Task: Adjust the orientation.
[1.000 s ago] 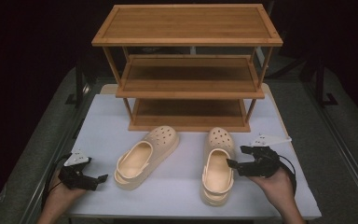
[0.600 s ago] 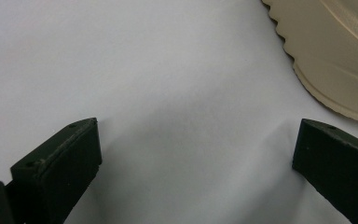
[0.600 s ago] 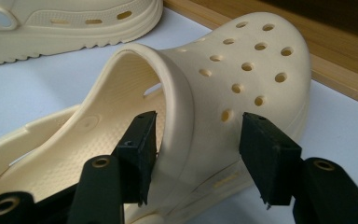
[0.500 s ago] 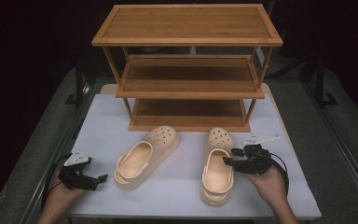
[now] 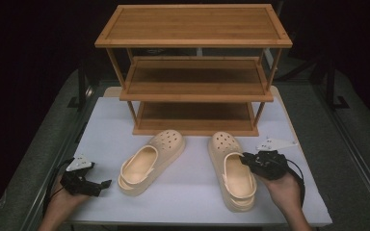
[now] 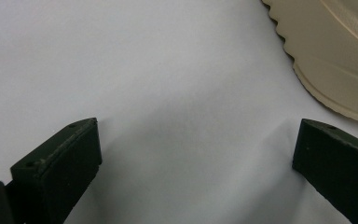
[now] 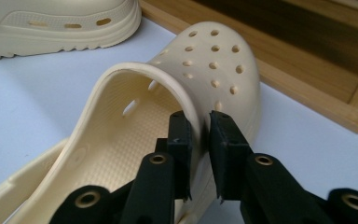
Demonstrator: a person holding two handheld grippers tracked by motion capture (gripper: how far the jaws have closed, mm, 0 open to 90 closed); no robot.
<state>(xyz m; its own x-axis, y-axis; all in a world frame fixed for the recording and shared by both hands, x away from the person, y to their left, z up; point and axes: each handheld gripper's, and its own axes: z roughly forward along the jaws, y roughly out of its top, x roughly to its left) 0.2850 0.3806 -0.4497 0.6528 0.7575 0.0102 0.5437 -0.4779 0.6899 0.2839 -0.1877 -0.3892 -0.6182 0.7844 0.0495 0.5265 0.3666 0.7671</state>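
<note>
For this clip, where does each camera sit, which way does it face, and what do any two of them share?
High view: above the person's side, facing forward and down on the table, shoe rack, both hands and grippers.
Left gripper view: on the left gripper, facing the tabletop; open jaws, left clog at the edge.
Right gripper view: on the right gripper, jaws pinching the right clog.
Shared: high and right gripper views both show both clogs and the rack.

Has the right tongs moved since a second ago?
Yes. The right tongs have crept left from beside the right clog onto its side wall; judged against the shelf, the clog itself stayed put. Their jaws have just closed on that wall.
</note>
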